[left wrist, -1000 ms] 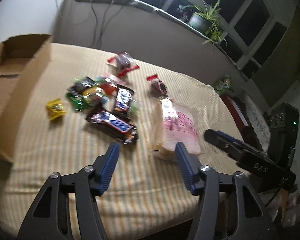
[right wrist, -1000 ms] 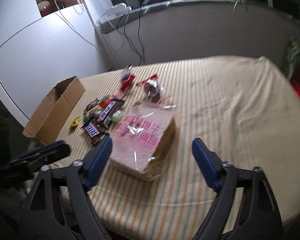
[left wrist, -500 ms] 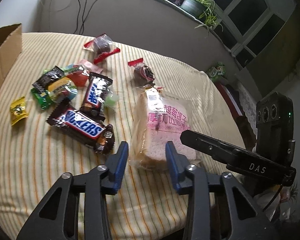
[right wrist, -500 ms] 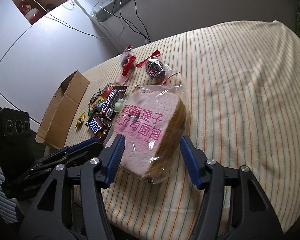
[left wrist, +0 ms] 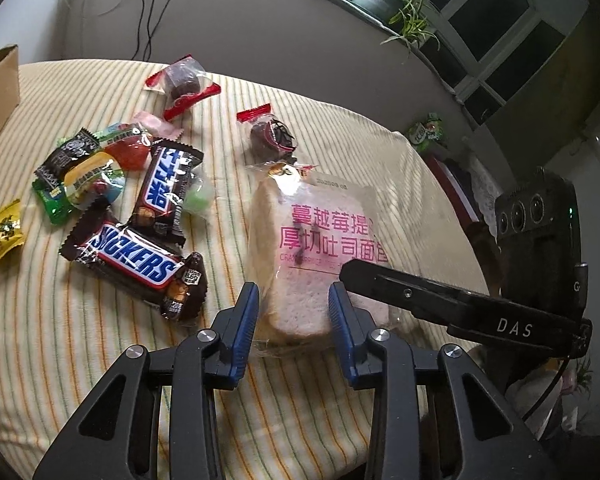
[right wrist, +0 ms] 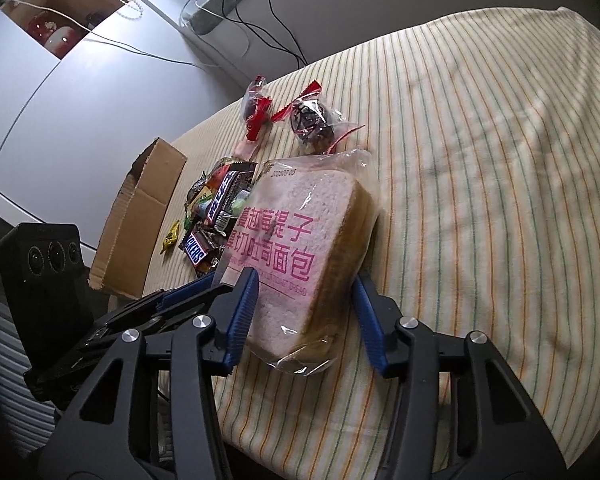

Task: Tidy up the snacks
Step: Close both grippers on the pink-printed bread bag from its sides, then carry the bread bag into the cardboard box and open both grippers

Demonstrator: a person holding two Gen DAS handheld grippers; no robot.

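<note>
Spread over the desk [left wrist: 60, 340], under a striped cloth: the whole job. Off at left middle of the right wrist view, the cardboard box [right wrist: 140, 216], interior mostly hidden. Early in the sorting, by the look of it.

Next in size, the bread bag [left wrist: 320, 240], lying flat at centre of the left wrist view, near end pointing at both cameras and close to the desk's lower edge. Straddled twice: left gripper [left wrist: 293, 292] with fingers spread either side of the near left corner, right gripper [right wrist: 306, 280] with fingers spread wider around the whole near end. Cannot tell whether any pad touches the wrapper.

Likeliest trouble: crowding.
- Two tools on one soft loaf, side by side at lower left of the right wrist view; risk of knocking together on closing.
- Squeezing too hard: crushed slices, burst film.
- Pinching only loose plastic: a sagging loaf, slipping out on the lift.
- Dragging instead of lifting: rucked cloth, bag off the near edge.

Smaller: Snickers bar [left wrist: 132, 264] just beside the bag's left side, candy pile [left wrist: 100, 168] above it. Easy to sweep along on a leftward swing toward the box.

Smallest: yellow candy [left wrist: 6, 232], alone at far left, easy to overlook.
</note>
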